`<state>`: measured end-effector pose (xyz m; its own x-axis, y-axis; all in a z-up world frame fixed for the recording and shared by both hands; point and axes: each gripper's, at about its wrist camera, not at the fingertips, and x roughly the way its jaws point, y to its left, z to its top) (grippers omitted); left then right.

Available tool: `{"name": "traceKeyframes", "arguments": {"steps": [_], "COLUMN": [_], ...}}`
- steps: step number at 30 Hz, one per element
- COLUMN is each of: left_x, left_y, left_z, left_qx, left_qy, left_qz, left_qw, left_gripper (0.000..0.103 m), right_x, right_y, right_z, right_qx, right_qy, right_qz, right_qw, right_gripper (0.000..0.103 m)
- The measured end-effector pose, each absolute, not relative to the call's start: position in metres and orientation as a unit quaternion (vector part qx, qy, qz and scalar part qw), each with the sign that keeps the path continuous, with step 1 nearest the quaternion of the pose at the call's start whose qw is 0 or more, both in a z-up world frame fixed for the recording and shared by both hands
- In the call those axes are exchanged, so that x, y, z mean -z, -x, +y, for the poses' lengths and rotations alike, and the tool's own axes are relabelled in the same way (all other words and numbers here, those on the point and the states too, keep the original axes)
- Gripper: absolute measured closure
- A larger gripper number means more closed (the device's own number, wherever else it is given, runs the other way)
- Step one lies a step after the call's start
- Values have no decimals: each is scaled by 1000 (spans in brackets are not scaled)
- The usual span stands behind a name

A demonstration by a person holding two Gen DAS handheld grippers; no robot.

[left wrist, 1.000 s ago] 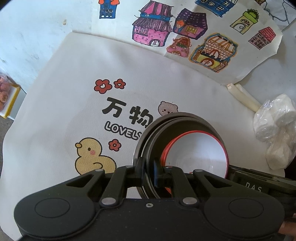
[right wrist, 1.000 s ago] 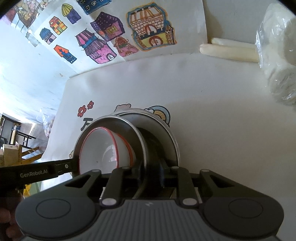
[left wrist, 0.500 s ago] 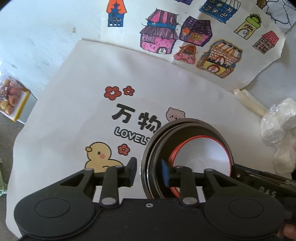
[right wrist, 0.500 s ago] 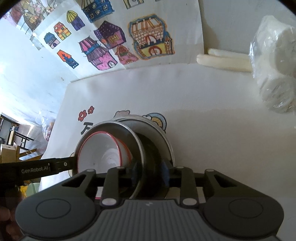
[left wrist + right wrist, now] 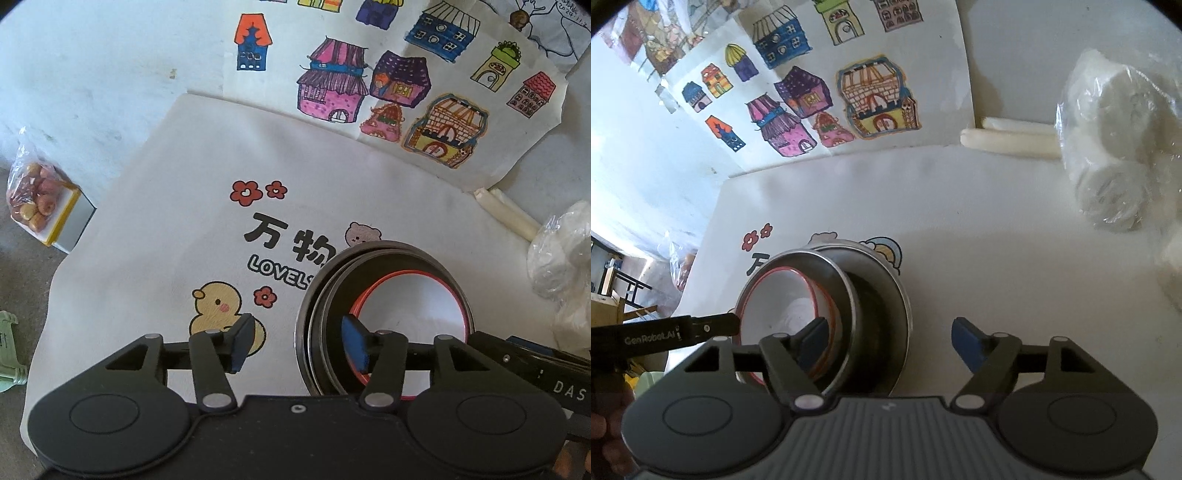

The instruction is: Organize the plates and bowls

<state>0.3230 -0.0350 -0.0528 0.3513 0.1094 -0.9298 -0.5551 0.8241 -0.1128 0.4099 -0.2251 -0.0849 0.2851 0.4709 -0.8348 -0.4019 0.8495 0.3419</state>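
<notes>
Bowls [image 5: 384,295], two steel ones nested with a red-rimmed white bowl [image 5: 410,306] innermost, sit on a white cloth [image 5: 155,236] printed with "万物", "LOVEL…" (the rest hidden by the stack), a duck and flowers. Straddling the near rims, the left gripper [image 5: 299,345] and right gripper [image 5: 888,341] have jaws opening, pads clear of the metal; "GenRobot.AI" and "DAS" show on their bodies. House drawings [image 5: 827,99], white candles [image 5: 1008,142] and bagged white rolls [image 5: 1123,147] lie beyond.
</notes>
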Motion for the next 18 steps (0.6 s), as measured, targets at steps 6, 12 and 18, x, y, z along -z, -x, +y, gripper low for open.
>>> {"name": "traceKeyframes", "arguments": {"steps": [6, 12, 18], "left_x": [45, 31, 16], "left_y": [-319, -312, -304], "left_z": [-41, -46, -57], "left_qx": [-213, -222, -220], "left_qy": [217, 217, 221], "left_qz": [524, 512, 495], "left_qw": [796, 801, 811], "left_gripper": [27, 17, 1], "right_x": [77, 70, 57], "right_y": [-401, -391, -385], "right_z": [-234, -256, -272], "right_qx": [-277, -268, -281], "right_qy": [-32, -20, -24], "right_qz": [519, 499, 478], "right_qw": [808, 824, 832], "right_gripper": [8, 1, 0]}}
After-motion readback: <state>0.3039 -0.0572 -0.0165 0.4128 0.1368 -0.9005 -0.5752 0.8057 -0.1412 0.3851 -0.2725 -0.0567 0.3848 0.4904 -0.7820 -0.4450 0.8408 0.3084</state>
